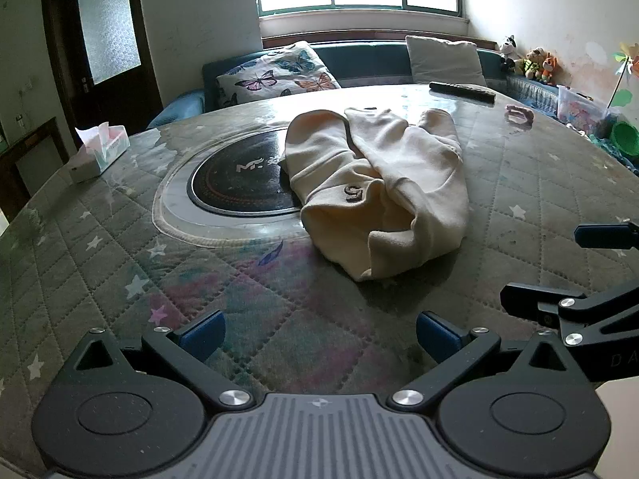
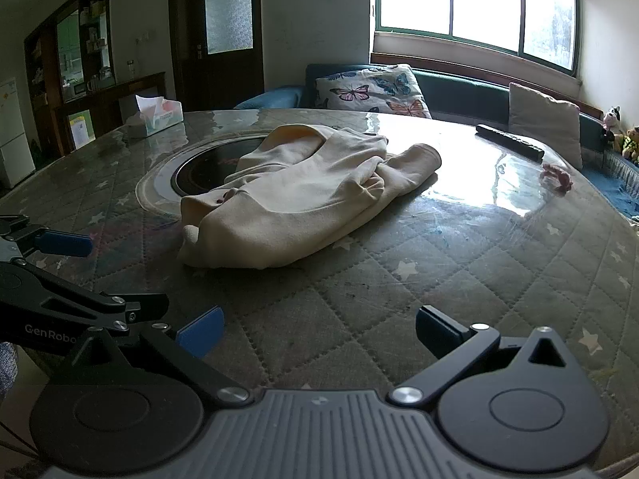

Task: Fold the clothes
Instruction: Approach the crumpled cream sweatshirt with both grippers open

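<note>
Round quilted desk [image 1: 120, 263] with little stars under a clear cover, sofa and window behind it. Left gripper [image 1: 319, 333] has its jaws spread wide, nothing between them, just hanging over the near edge. Same deal with the right gripper [image 2: 319, 331]: jaws wide apart, empty, not touching anything. The cream sweatshirt [image 1: 379, 187] sits crumpled mid-desk, partly over the dark round hotplate [image 1: 239, 183], well ahead of both. Tissue box [image 1: 100, 151] far left, remote [image 1: 461, 92] at the back.

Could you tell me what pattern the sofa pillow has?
Colourful butterflies on white pillow, clearest in the left wrist view.
</note>
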`<state>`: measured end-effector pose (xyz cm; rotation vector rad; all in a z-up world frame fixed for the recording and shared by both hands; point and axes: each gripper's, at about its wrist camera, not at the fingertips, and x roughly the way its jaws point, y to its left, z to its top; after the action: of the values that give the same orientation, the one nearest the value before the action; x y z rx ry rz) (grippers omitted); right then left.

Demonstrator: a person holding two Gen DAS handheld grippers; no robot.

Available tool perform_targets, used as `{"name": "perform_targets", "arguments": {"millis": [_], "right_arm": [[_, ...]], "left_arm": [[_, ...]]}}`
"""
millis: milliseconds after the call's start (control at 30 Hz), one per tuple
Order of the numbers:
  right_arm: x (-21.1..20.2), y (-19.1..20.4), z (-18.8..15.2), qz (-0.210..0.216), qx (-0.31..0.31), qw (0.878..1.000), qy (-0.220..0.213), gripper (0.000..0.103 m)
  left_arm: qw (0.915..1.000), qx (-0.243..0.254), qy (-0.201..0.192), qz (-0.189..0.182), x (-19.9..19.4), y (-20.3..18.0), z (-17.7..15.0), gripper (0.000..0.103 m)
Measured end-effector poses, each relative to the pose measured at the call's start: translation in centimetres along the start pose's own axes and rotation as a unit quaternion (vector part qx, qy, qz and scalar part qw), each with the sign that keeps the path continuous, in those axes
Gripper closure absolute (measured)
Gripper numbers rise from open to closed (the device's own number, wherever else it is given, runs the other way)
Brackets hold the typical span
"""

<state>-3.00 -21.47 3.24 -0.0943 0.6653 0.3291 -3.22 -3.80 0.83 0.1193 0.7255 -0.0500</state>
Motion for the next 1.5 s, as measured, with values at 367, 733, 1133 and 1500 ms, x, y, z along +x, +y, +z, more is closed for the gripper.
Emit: {"name": "perform_targets", "arguments": {"millis": [367,733,1133,1500], "right_arm": [[0.2,-0.1,0.2,0.003,0.0,1.0,0.001,0.0],[0.5,-0.1,0.3,0.006,0.0,1.0,0.005,0.0],[1.0,-0.1,0.7,0.009,-0.001,1.0,0.009,0.0],[1.5,-0.1,1.0,0.011,-0.002,1.0,0.012,0.0]], "left_arm": [[1.0,0.003,0.004,0.001,0.2,-0.1,0.1,0.0],[1.0,0.004,0.008,0.002,0.6,-0.1,0.3,0.0],[0.9999,0.004,0.013,0.003,1.1,0.1,0.6,0.0],[0.9999,0.002,0.016,0.003,1.5,0.3,0.9,0.0]]}}
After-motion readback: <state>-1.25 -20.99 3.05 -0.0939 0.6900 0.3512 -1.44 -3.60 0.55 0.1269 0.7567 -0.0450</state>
